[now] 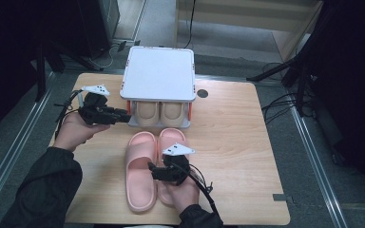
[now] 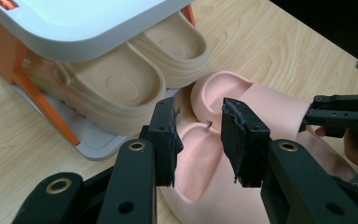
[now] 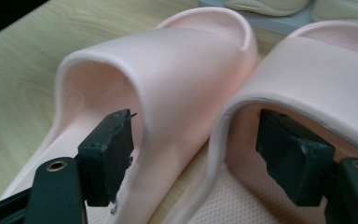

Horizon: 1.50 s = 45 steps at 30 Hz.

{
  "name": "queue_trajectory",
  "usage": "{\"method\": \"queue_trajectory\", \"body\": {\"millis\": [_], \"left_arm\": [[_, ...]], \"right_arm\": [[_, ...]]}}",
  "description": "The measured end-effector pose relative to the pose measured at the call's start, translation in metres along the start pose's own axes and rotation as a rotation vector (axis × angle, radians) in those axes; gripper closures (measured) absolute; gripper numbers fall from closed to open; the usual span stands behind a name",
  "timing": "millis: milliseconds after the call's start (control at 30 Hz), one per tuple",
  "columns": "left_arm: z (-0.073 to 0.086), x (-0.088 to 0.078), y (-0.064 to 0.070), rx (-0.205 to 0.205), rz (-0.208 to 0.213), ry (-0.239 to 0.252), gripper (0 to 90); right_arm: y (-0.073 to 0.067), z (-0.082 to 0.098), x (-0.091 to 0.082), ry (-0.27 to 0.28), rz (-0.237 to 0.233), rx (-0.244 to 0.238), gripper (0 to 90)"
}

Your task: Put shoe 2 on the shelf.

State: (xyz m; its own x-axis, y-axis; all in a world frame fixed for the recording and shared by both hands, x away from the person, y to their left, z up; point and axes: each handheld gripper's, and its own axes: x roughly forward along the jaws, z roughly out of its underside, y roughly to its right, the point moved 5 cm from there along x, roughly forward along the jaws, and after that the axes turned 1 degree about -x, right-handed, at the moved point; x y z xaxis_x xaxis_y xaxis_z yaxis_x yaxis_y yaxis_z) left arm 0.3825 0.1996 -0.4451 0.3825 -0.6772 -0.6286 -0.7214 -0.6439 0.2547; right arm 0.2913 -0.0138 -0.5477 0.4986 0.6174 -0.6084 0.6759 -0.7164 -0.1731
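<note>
Table (image 1: 247, 142) holds a white shoe rack (image 1: 159, 71) w/ tan slippers (image 1: 159, 113) under it, and pink slippers (image 1: 140, 175) side by side in front. Right gripper (image 3: 196, 154) is spread wide, one jaw in each pink slipper, not squeezing. Left gripper (image 2: 198, 135) hangs half open, holding nothing. Next, I think: pinch both inner walls together, then lift the pair.

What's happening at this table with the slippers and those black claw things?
A person holds a two-jaw gripper in each hand. The right gripper straddles the touching inner edges of two pink slippers lying side by side on the wooden table, one jaw inside each slipper, pads not pressing. The left gripper hovers open, beside a small white-topped rack with a beige pair on its lower shelf.
</note>
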Motion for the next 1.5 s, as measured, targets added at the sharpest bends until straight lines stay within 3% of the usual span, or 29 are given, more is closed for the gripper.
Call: {"method": "queue_trajectory", "body": {"millis": [233,433,667,867,1000,1500], "left_arm": [[0.002,0.002,0.001,0.005,0.005,0.0,65.0],[0.004,0.003,-0.001,-0.002,0.003,-0.004,64.9],[0.005,0.004,-0.001,-0.002,0.003,-0.006,64.8],[0.006,0.004,-0.002,-0.004,0.005,-0.005,64.8],[0.007,0.004,-0.003,-0.004,0.003,-0.004,64.7],[0.009,0.004,-0.003,-0.004,0.001,-0.004,64.6]], "right_arm": [[-0.001,-0.003,0.004,-0.002,0.037,0.033,26.7],[-0.001,-0.002,0.009,-0.01,0.074,0.031,29.9],[-0.001,-0.003,0.01,-0.008,0.065,0.045,46.8],[0.002,-0.003,0.009,-0.017,0.048,0.035,51.2],[0.005,-0.003,0.006,-0.02,0.045,0.043,61.8],[0.011,-0.003,0.0,-0.037,0.051,0.077,71.2]]}}
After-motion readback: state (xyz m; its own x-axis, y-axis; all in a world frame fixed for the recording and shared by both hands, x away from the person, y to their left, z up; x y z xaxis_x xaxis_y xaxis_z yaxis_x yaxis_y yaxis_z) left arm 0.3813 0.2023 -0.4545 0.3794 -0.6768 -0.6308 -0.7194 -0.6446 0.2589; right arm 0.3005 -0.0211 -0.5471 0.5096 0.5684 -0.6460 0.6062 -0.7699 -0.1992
